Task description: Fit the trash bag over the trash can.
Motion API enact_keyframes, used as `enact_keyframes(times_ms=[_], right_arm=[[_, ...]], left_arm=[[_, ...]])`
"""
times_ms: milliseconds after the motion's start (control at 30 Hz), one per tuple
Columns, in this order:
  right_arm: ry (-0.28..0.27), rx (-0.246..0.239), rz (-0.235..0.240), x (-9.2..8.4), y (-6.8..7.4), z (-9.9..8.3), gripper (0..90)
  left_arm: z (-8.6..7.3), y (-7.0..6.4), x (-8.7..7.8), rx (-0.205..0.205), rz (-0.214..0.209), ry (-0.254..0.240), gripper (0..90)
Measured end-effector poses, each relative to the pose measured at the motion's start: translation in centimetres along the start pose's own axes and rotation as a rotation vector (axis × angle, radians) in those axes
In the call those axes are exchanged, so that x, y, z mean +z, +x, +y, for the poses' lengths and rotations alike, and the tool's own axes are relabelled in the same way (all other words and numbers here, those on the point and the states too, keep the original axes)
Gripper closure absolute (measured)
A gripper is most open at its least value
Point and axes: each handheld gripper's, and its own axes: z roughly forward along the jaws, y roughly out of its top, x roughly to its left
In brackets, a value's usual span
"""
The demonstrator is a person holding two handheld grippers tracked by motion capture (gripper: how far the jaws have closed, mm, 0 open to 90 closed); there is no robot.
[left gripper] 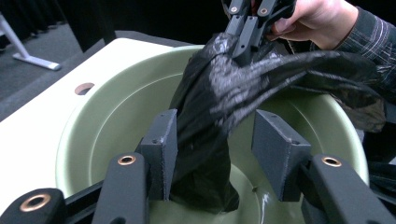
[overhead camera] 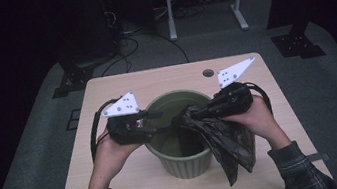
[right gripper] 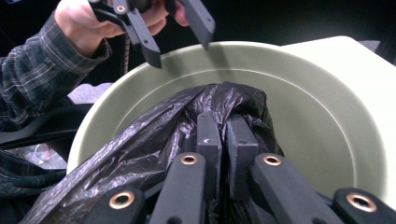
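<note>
Right gripper (right gripper: 223,140) pinches crinkled black bag (overhead camera: 223,137) (glossy) over green bin (overhead camera: 187,165).

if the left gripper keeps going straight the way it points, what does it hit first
Most likely the black bag. The left gripper has open fingers with a fold of bag hanging between them, over the green bin. Past the bag come the right gripper and the bin's far wall, though depth is hard to judge.
</note>
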Motion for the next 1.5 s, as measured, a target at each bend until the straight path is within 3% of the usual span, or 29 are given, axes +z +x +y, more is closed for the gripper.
enact_keyframes(times_ms=[267, 433, 500, 633, 733, 900, 1100, 1133, 1233, 1300, 1500], right_arm=[[-0.014, -0.017, 0.038, 0.4, 0.0, 0.4, 86.0], [-0.021, -0.026, 0.053, 0.6, 0.2, 0.8, 85.9], [-0.023, -0.031, 0.058, 0.7, 0.3, 0.9, 85.9], [-0.019, -0.039, 0.06, 1.1, 0.4, 1.2, 85.2], [-0.019, -0.032, 0.033, 1.1, 0.4, 1.2, 72.7], [-0.042, -0.015, -0.012, -0.3, 0.1, 0.3, 60.5], [-0.058, 0.01, -0.034, -2.2, -0.1, -1.3, 57.0], [-0.057, 0.013, -0.045, -2.4, -0.1, -1.5, 59.5], [-0.031, 0.01, -0.067, -2.4, -0.1, -1.9, 81.1], [-0.021, 0.009, -0.09, -2.3, -0.2, -1.9, 87.0], [-0.02, 0.01, -0.187, -1.6, -1.4, -1.1, 89.9]], left_arm=[[0.8, 0.2, 1.8, 0.017, -0.045, 0.03, 44.6], [0.9, 0.1, 2.6, 0.028, -0.051, 0.047, 41.6], [0.9, 0.1, 2.8, 0.037, -0.065, 0.057, 46.9], [0.9, 0.0, 3.1, 0.056, -0.089, 0.097, 68.5], [0.6, 0.0, 2.9, 0.046, -0.066, 0.105, 83.5], [-0.2, 0.6, 1.8, -0.002, -0.019, 0.093, 85.8], [-1.0, 1.0, 0.8, -0.029, -0.011, 0.081, 85.7], [-1.1, 1.0, 0.8, -0.031, -0.013, 0.079, 85.7], [-1.2, 0.9, 0.9, -0.03, -0.016, 0.08, 85.7], [-1.2, 0.7, 1.0, -0.029, -0.021, 0.08, 85.7], [-1.0, -0.2, 0.8, -0.008, -0.037, 0.083, 84.8]])
